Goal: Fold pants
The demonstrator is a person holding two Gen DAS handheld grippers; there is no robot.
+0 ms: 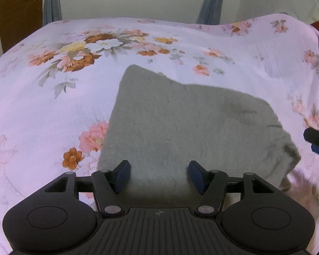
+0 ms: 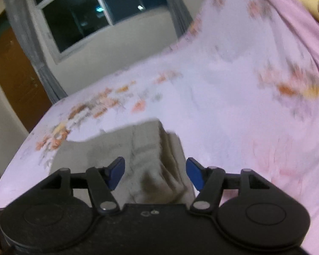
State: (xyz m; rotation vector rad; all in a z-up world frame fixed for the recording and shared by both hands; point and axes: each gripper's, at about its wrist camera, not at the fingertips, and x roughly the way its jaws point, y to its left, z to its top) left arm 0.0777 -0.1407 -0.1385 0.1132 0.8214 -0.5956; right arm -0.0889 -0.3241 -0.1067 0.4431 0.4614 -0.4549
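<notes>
Left wrist view: my left gripper (image 1: 158, 176) has its jaws spread, blue pads apart, nothing pinched between them. The grey pants (image 1: 180, 131) lie folded flat on the pink floral bedsheet (image 1: 42, 106), running from right under my fingertips up toward twelve o'clock and out to about two o'clock, where the fabric bunches into a rumpled edge. The cloth shows in the gap between my pads, but I cannot tell that either pad touches it. At three o'clock the tip of my right gripper (image 1: 316, 142) pokes in, just beside that rumpled edge.

In the blurred right wrist view, my right gripper (image 2: 155, 174) also stands spread and empty. The pants (image 2: 138, 148) sit directly below and ahead at twelve o'clock, their creased, stacked edge in line with the gap between the pads.
</notes>
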